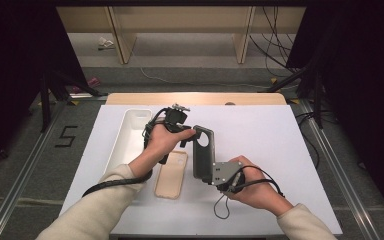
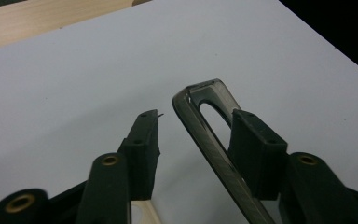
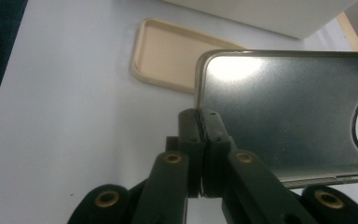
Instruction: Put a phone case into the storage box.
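Right gripper (image 3: 204,122) clamped on grey phone case (image 3: 289,112), case's far end cut off

My right gripper (image 1: 211,176) pinches the dark grey phone case (image 1: 202,152), held upright at table centre. My left gripper (image 1: 190,133) meets its top edge at 11 o'clock. Beige case (image 1: 171,175) lies flat at 8 o'clock; white tray (image 1: 130,137) at 9.

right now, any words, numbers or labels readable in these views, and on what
"5": black marking on the grey floor left of the table.
No print or brand can be read on the dark phone case, the beige phone case or the white tray.
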`<action>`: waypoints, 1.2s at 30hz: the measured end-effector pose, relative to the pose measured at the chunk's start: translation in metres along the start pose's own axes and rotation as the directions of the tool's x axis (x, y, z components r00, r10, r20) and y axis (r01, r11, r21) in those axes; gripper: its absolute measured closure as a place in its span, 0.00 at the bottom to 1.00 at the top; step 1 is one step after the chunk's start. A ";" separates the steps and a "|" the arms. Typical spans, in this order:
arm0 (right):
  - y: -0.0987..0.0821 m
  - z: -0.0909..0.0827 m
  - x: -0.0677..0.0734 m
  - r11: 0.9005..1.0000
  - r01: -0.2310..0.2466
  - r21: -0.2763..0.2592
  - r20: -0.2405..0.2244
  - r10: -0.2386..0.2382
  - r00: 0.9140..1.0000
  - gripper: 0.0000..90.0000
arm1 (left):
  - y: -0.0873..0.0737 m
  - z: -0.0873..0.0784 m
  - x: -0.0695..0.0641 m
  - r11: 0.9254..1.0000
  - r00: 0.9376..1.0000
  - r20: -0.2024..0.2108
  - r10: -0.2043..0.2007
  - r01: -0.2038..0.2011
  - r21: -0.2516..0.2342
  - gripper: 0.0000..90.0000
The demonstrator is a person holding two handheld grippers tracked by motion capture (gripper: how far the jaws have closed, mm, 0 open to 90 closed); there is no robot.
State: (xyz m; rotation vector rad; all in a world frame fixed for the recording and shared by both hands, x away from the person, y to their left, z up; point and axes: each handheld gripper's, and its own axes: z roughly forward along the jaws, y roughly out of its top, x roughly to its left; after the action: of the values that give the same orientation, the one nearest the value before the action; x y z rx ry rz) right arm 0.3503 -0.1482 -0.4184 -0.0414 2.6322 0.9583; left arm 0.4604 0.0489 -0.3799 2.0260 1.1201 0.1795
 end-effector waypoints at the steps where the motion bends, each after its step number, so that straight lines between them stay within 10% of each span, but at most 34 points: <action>1: 0.000 0.000 0.000 1.000 0.000 0.000 0.000 0.000 1.000 0.99 | 0.000 0.000 0.000 1.000 1.000 0.000 0.000 0.000 0.000 0.63; 15: 0.000 0.004 0.002 1.000 0.008 0.010 0.008 -0.008 1.000 0.99 | 0.002 -0.006 -0.008 0.995 0.993 0.094 -0.072 0.079 -0.067 0.81; 19: -0.001 0.007 0.001 0.999 0.034 0.027 0.026 -0.034 0.999 0.98 | 0.002 -0.012 -0.015 0.988 0.982 0.165 -0.091 0.110 -0.109 0.90; 21: -0.002 0.008 0.000 0.999 0.022 0.024 0.031 -0.023 0.999 0.97 | 0.002 -0.015 -0.019 0.990 0.992 0.125 -0.032 0.048 -0.132 0.91; 29: -0.008 0.002 -0.007 0.997 -0.076 -0.010 0.072 0.077 0.994 0.77 | 0.002 -0.021 -0.014 0.980 0.997 0.063 0.046 -0.033 -0.194 0.91; 36: -0.016 -0.001 -0.014 0.972 -0.228 -0.062 0.094 0.233 0.968 0.51 | -0.002 -0.027 -0.005 0.964 0.993 0.017 0.118 -0.111 -0.241 0.91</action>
State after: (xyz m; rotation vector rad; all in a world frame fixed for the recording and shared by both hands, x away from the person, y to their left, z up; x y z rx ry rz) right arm 0.3654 -0.1624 -0.4237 0.3007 2.5586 1.0712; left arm 0.4437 0.0610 -0.3620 1.8710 0.9147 0.3248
